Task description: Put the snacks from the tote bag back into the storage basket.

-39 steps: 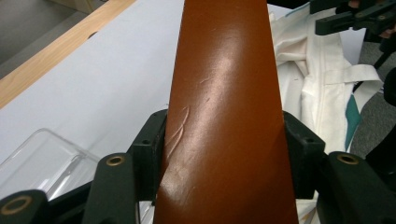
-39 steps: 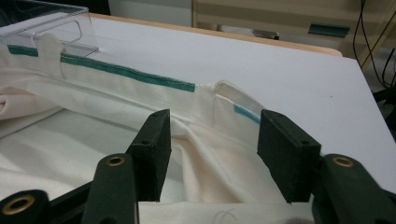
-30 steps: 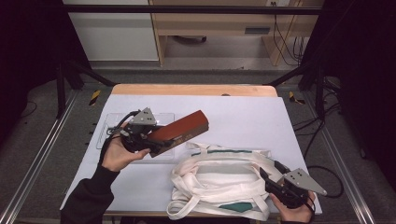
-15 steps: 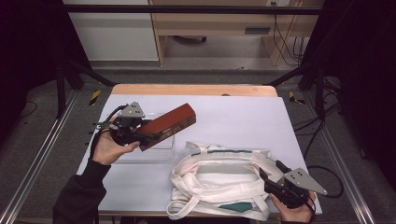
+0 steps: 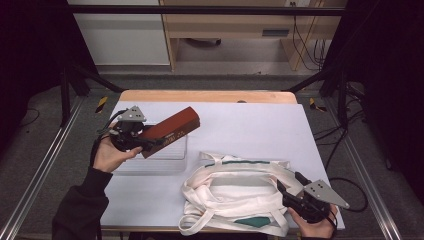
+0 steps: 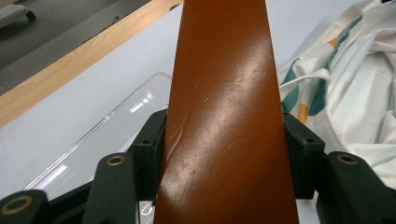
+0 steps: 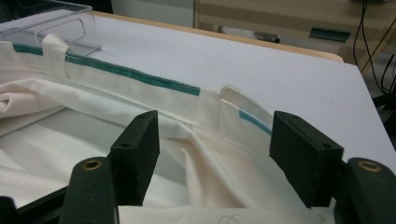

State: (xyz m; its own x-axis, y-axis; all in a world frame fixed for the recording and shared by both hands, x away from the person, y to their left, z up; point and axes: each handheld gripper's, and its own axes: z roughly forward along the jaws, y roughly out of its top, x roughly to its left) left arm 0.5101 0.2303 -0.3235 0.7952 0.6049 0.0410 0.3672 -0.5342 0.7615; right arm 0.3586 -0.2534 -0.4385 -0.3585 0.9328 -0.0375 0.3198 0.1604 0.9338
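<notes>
Your left gripper (image 5: 150,141) has its jaws clamped on one end of the long brown box (image 5: 170,130), held above the clear tray (image 5: 170,159); that end-grip could let it pivot and drop. Your right gripper (image 5: 290,192) jaws are open over the cloth tote bag (image 5: 235,192), its rim between them

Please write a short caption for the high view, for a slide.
Left gripper holds a brown box above a clear tray; right gripper rests at a white tote bag.

A lab is shown: a white table (image 5: 240,130) is ringed by metal rails (image 5: 35,175), black curtains (image 5: 30,60) and loose cables (image 5: 300,40).
</notes>
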